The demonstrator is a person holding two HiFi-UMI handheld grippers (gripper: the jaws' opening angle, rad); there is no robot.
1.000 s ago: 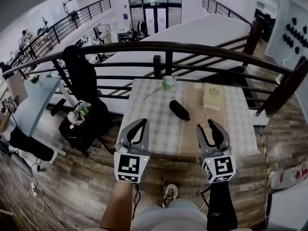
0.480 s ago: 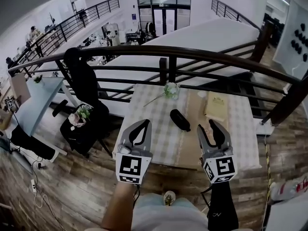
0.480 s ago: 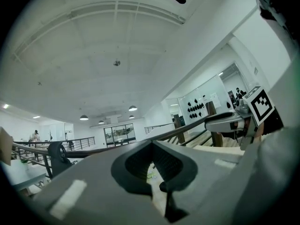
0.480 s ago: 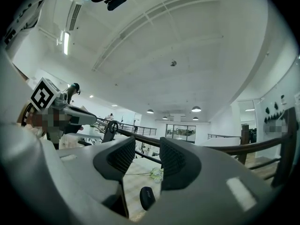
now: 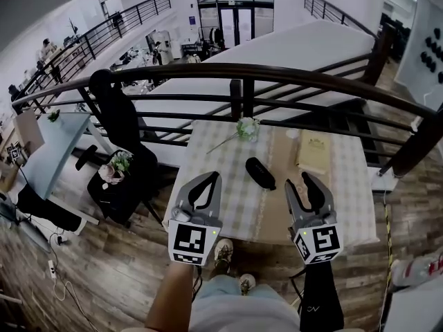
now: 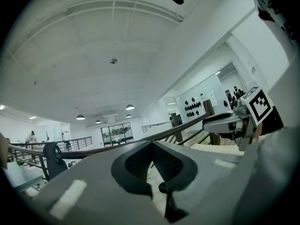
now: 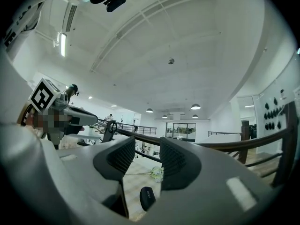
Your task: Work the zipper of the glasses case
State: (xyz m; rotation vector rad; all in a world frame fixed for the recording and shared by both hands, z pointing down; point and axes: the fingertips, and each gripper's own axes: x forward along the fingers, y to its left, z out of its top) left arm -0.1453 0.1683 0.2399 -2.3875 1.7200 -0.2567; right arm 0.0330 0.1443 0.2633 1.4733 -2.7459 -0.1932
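Observation:
The black glasses case (image 5: 260,173) lies zipped on the checked tablecloth, slanted, near the table's middle. Both grippers hang in the air over the table's near edge, short of the case and touching nothing. My left gripper (image 5: 210,178) is shut, its tips meeting with nothing between them; in the left gripper view (image 6: 151,144) the pads touch at the front. My right gripper (image 5: 302,183) stands open and empty. In the right gripper view (image 7: 147,146) the case (image 7: 147,198) shows low down through the gap between the jaws.
The table (image 5: 221,158) stands against a dark curved railing (image 5: 277,75). On it are a small flower bunch (image 5: 245,128) at the back and a pale book (image 5: 315,151) at the right. A black office chair (image 5: 118,116) and a low stool with flowers (image 5: 114,168) stand to the left.
The view has moved slightly closer to the table and the person's feet have shifted. Both grippers keep their poses and states.

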